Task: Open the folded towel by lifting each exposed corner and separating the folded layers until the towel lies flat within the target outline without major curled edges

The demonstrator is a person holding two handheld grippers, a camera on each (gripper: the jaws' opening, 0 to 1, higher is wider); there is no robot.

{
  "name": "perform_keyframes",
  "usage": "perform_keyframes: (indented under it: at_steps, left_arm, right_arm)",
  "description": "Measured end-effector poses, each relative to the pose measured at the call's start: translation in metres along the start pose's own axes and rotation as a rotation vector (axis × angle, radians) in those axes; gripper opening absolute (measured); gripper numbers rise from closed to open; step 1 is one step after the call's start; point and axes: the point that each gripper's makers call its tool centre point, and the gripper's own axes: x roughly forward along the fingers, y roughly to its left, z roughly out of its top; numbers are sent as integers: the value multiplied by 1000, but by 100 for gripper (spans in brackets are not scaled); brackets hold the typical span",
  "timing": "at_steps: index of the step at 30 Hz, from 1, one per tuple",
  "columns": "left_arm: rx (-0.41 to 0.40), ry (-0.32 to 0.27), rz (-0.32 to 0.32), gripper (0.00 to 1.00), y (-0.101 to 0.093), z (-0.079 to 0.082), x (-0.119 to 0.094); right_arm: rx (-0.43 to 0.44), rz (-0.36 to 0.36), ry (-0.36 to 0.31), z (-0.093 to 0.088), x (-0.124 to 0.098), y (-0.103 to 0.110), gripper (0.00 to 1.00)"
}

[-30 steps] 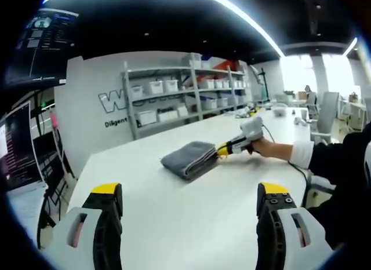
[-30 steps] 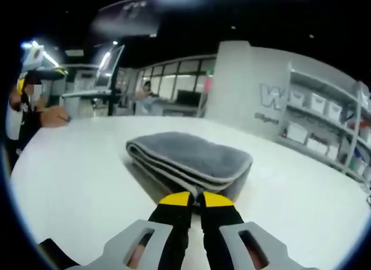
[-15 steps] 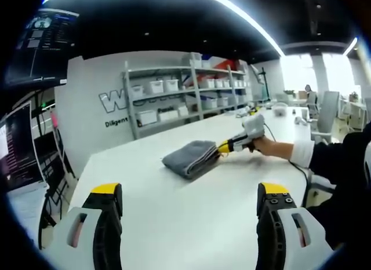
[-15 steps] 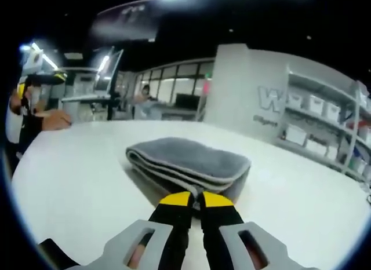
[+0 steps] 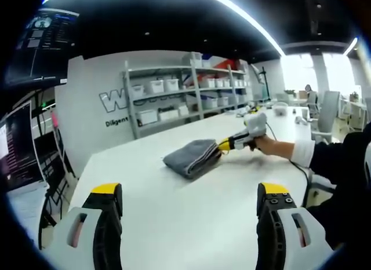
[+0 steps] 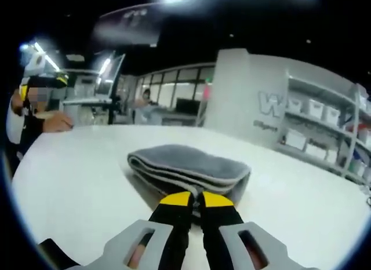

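The right gripper (image 6: 194, 198) has its two yellow-tipped jaws pressed close together, right at the near edge of the soft grey folded towel (image 6: 188, 168). It looks like it is pinching a bit of the towel's edge, but the spot is hidden behind the tips, so I cannot tell for sure. The towel lies straight ahead of this gripper, touching its tips, with its long side running across from left to right. You can see the folded layers stacked up along the near side.

The left gripper (image 5: 188, 194) is wide open and holds nothing. It hangs over the flat white counter (image 5: 174, 218). From here the towel (image 5: 191, 156) is well ahead and a little to the right, and the right gripper (image 5: 223, 146) is seen touching the towel's right end, held by a person's hand (image 5: 269, 146).

So the right gripper is much nearer to the towel. I think the next move is to lift that near edge up and away, to peel the top layer open. The left gripper would have to come far forward to help.

On the wall behind the grey shelves (image 5: 185, 90) there are big letters starting with "W" and smaller words starting "Dil", but the rest is hidden or too small to read.
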Motion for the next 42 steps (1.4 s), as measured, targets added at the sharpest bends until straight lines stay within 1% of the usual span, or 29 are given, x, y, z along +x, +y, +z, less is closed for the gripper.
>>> perform_keyframes:
  at_steps: [7,15,42]
  left_arm:
    - [2,2,0,95,0,0,1]
    - [4,4,-1,94,0,-1,2]
    - [7,10,-4,94,1,-4,3]
  right_arm:
    - [-29,-2,-9,3,1,0,0]
    - [-42,-2,-29,8,1,0,0]
    - [-70,16,-74,17,-2,9,0]
